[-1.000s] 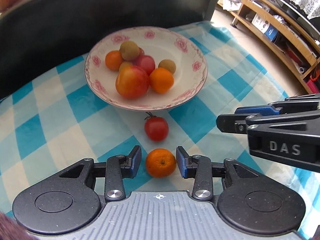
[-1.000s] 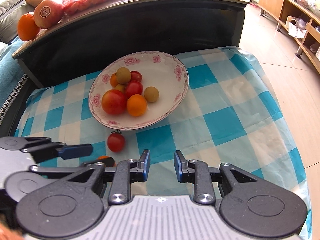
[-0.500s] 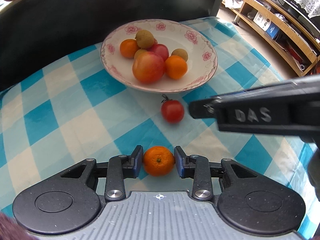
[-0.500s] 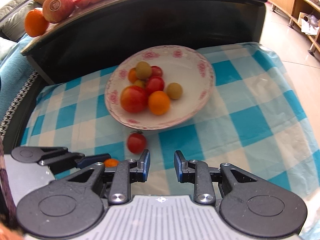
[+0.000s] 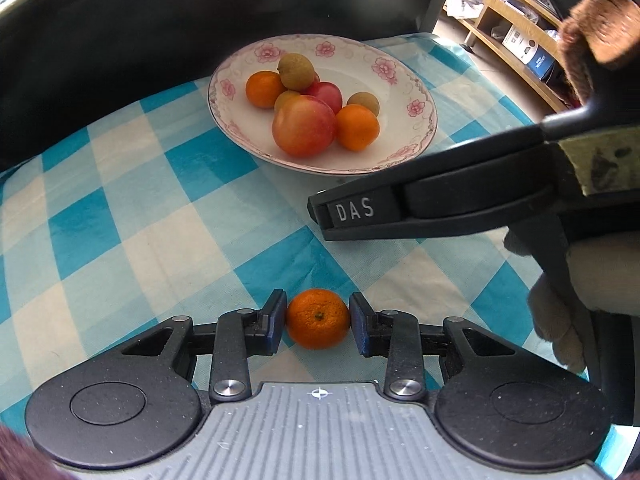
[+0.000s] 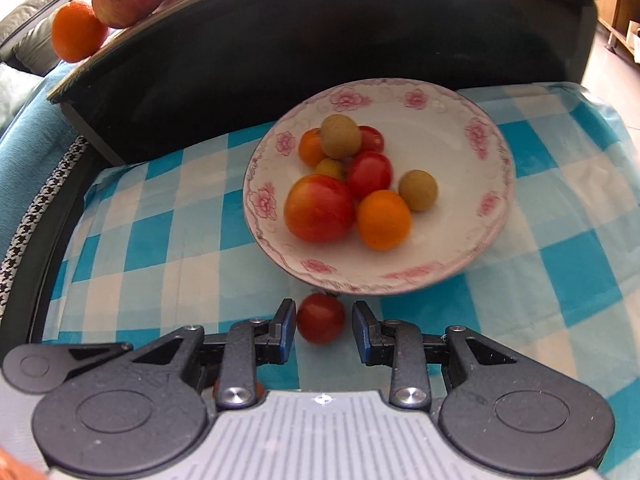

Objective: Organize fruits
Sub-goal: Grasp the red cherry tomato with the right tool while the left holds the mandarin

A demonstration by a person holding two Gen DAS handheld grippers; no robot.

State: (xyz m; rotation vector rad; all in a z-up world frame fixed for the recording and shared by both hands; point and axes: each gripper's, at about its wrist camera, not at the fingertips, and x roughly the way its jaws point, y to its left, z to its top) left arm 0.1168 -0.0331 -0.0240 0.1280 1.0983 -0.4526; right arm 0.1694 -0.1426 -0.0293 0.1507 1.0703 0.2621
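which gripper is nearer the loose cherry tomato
Right. The right gripper has the cherry tomato between its opening fingers; the left gripper sits further back, clamping a tangerine.

- Checked cloth (image 5: pixel 132 216) left of plate (image 5: pixel 404 152): bare, open passage
- Right gripper (image 6: pixel 322 322) crosses above cloth between plate and left gripper (image 5: pixel 318 324)
- Dark counter (image 6: pixel 320 40) wall just behind plate

Blue-checked cloth (image 6: pixel 172 240) over surface, flowered plate (image 6: pixel 492 152), cherry tomato (image 6: pixel 320 318), small orange (image 5: pixel 318 324)
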